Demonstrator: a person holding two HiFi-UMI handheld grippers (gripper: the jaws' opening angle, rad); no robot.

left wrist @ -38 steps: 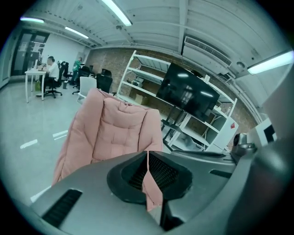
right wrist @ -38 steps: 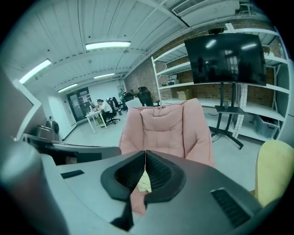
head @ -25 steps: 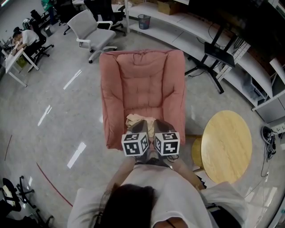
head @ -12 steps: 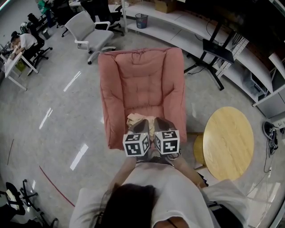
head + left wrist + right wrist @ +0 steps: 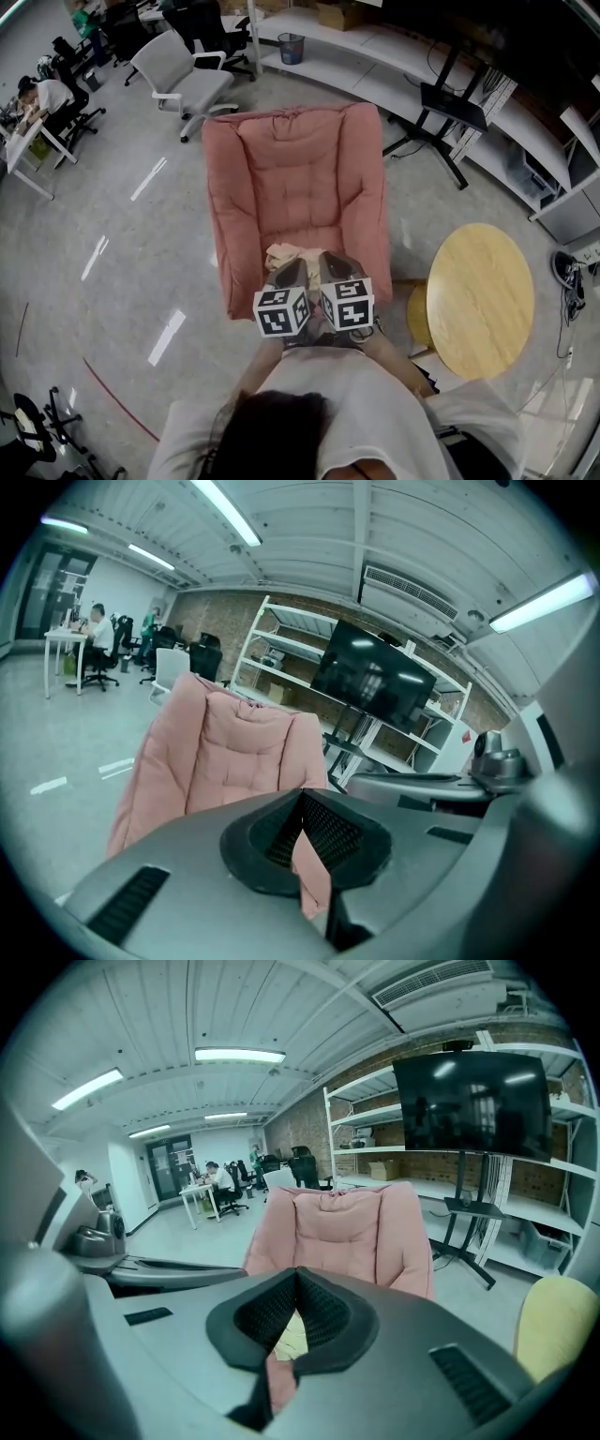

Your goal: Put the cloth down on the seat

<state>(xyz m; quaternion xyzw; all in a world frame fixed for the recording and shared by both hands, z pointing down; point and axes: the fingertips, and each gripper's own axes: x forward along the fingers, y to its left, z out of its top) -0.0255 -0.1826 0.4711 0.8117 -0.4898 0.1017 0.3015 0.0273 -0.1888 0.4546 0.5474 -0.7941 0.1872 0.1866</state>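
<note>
A pink padded armchair (image 5: 300, 169) faces me, and a crumpled cream cloth (image 5: 284, 253) lies at the front of its seat (image 5: 314, 230). My left gripper (image 5: 286, 266) and right gripper (image 5: 330, 261) are side by side over the seat's front edge, just behind the cloth. In the left gripper view the left gripper (image 5: 302, 799) is shut with only pink upholstery below it. The right gripper (image 5: 297, 1275) is also shut, and a bit of the cream cloth (image 5: 291, 1337) shows beneath it. No cloth shows between either pair of jaws.
A round wooden table (image 5: 480, 298) stands to the chair's right, with a yellow stool (image 5: 413, 319) tucked beside it. A screen on a black stand (image 5: 450, 103) and long shelves lie behind. White office chairs (image 5: 183, 80) and a seated person (image 5: 42, 94) are at far left.
Both grippers have drifted slightly toward me and stay shut. The cloth lies in the same place on the seat.
</note>
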